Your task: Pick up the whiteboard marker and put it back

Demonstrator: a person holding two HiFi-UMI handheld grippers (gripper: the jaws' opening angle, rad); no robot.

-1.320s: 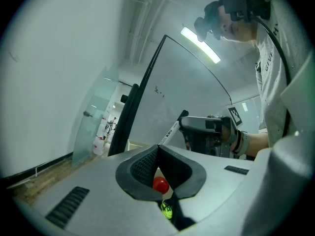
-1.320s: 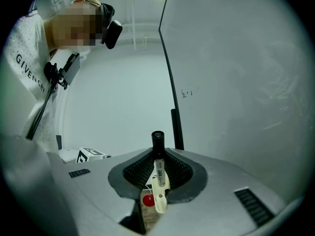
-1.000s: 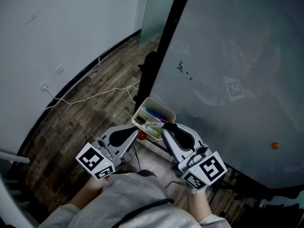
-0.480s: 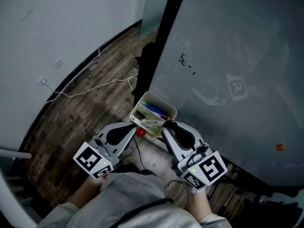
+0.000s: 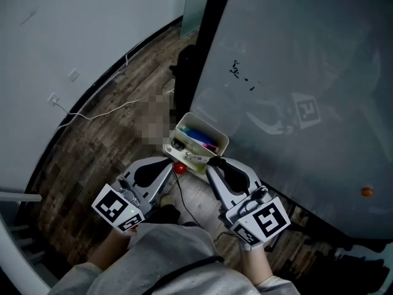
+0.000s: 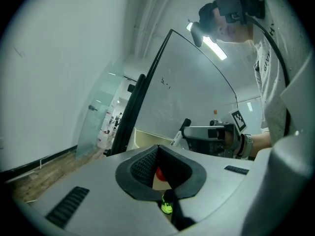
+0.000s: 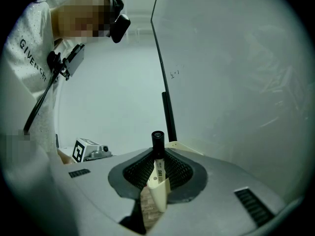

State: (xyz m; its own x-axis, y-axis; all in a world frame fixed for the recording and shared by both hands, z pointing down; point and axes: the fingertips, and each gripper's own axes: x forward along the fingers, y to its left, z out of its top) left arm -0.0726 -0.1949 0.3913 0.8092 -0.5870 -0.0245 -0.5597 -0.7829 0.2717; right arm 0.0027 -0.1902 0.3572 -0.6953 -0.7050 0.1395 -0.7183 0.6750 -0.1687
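The whiteboard marker [image 5: 200, 160], white with a black cap, is clamped in my right gripper [image 5: 210, 162], which is shut on it just above the near edge of the cream tray [image 5: 212, 129]. In the right gripper view the marker [image 7: 157, 163] stands up between the pads, cap on top. My left gripper [image 5: 174, 165] is shut beside the tray's near-left corner. A small red round thing [image 5: 179, 168] shows at its tip and between its pads [image 6: 160, 172]; whether it is held I cannot tell. Several coloured pens lie in the tray.
The tray hangs on a large grey whiteboard [image 5: 295, 72] with a black frame post [image 5: 199, 48]. A white cable [image 5: 98, 112] runs over the wooden floor by the white wall. Small scribbles [image 5: 236, 69] and an orange dot [image 5: 366, 192] mark the board.
The tray and board have slid slightly up in the head view. Both grippers stay at the tray's near edge, and the right one still holds the marker.
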